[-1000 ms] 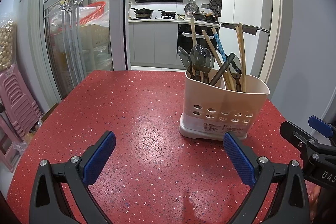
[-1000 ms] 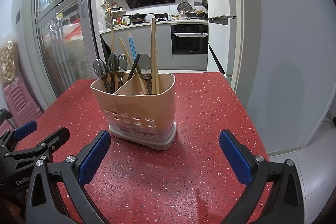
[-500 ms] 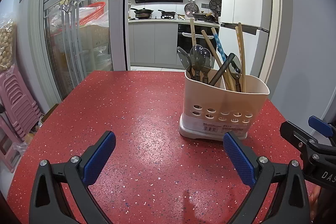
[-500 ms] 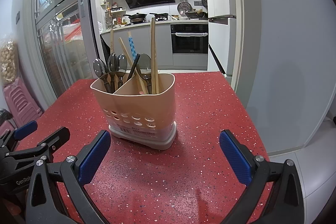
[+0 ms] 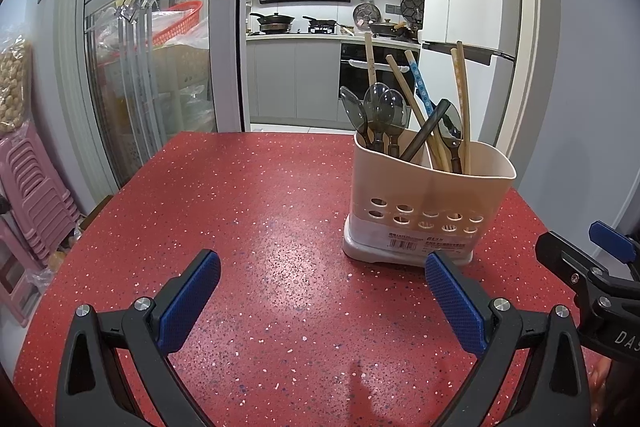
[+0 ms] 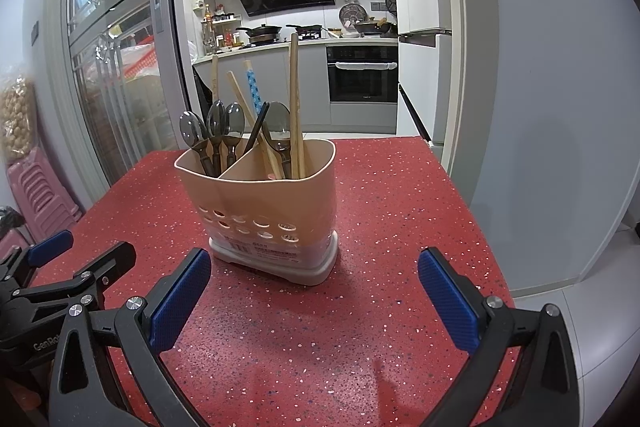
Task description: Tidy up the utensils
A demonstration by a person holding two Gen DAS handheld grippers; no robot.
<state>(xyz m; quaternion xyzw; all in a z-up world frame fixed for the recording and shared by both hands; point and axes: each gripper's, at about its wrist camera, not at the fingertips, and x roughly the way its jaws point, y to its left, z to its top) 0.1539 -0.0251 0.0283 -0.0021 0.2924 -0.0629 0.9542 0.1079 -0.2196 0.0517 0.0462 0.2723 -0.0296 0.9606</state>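
right wrist view: four spoons (image 6: 218, 125) in one holder (image 6: 276, 195), both claws (image 6: 314, 283) wide, empty

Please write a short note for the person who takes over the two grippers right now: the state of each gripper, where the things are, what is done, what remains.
Left gripper: open, empty, above the red table.
Right gripper: open, empty, facing the holder.
Utensil holder: upright on the table; three spoons in its left compartment, chopsticks and one more spoon in the right.
Done: nothing lies loose.
Left: possibly move that spoon over.
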